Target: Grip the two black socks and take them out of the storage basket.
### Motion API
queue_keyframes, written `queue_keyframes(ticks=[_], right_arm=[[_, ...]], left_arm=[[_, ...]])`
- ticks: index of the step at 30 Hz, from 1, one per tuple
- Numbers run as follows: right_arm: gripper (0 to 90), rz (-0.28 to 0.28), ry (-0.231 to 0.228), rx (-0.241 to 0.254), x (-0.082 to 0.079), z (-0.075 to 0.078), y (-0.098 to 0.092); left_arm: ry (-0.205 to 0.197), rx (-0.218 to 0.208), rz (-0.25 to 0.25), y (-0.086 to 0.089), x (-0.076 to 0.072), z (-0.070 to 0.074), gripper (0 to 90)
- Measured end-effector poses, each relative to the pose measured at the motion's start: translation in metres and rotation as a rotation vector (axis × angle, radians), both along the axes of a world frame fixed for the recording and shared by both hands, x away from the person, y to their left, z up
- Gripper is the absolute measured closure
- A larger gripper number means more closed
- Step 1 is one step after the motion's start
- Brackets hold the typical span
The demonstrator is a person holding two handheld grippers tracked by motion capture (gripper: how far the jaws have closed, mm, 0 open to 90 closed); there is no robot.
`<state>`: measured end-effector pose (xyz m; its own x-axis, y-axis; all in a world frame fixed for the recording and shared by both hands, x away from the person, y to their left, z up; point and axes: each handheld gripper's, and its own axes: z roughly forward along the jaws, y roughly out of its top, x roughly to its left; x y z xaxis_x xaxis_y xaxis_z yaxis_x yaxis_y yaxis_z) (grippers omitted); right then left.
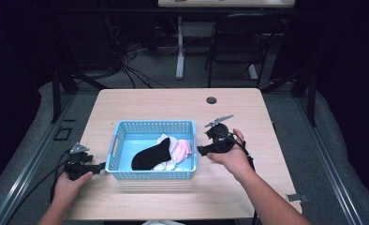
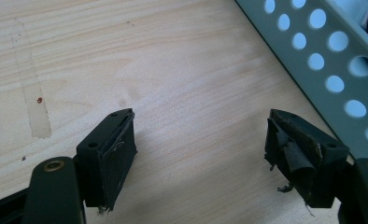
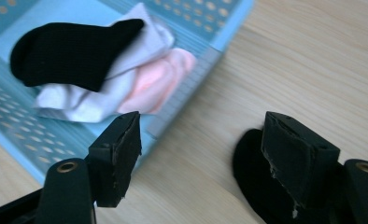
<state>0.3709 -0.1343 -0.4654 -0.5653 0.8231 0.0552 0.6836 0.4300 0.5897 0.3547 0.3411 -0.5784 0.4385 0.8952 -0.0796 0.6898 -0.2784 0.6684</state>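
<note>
A light blue perforated basket [image 1: 154, 124] sits mid-table with a black sock [image 1: 151, 154], a white sock [image 1: 167, 163] and a pink sock [image 1: 183, 150] piled inside. My right gripper [image 1: 201, 150] hovers just off the basket's right wall, open with nothing between its jaws. In the right gripper view [image 3: 201, 154] the black sock [image 3: 70, 51] lies over the white sock [image 3: 79, 105] and pink sock [image 3: 159, 79], and a dark rounded piece of cloth [image 3: 250, 182] lies on the table behind the right-hand jaw. My left gripper [image 1: 99, 167] rests open beside the basket's left wall [image 2: 331, 60].
The wooden table [image 1: 173, 101] has a round cable hole [image 1: 211, 100] at its far side. Bare tabletop [image 2: 173, 70] lies under the left gripper [image 2: 201, 149]. A chair [image 1: 239, 42] and a table leg stand beyond the far edge.
</note>
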Motion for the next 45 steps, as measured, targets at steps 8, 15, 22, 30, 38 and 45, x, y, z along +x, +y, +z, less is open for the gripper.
queue_keyframes(ticks=[8,15,22,30,38,45], right_arm=[[42.9,-0.009,0.039,0.033,0.010,0.017,0.036],[54.0,0.031,0.114,0.061,0.024,0.012,0.063],[59.2,0.026,0.146,0.003,0.036,-0.002,0.087],[64.8,-0.002,0.209,0.004,0.047,-0.017,0.109],[61.7,-0.044,0.258,0.011,0.056,-0.032,0.122],[61.9,-0.068,0.295,-0.003,0.061,-0.045,0.128]], left_arm=[[0.002,-0.002,0.001,0.000,0.000,0.000,24.4],[0.002,-0.003,0.000,0.000,0.000,0.000,24.4],[0.011,-0.004,-0.006,0.001,0.000,0.001,24.4],[0.009,-0.004,-0.009,0.000,0.000,0.001,24.4],[0.010,-0.005,-0.013,0.001,0.000,0.002,24.4],[0.010,-0.006,-0.014,0.000,0.000,0.002,24.4]])
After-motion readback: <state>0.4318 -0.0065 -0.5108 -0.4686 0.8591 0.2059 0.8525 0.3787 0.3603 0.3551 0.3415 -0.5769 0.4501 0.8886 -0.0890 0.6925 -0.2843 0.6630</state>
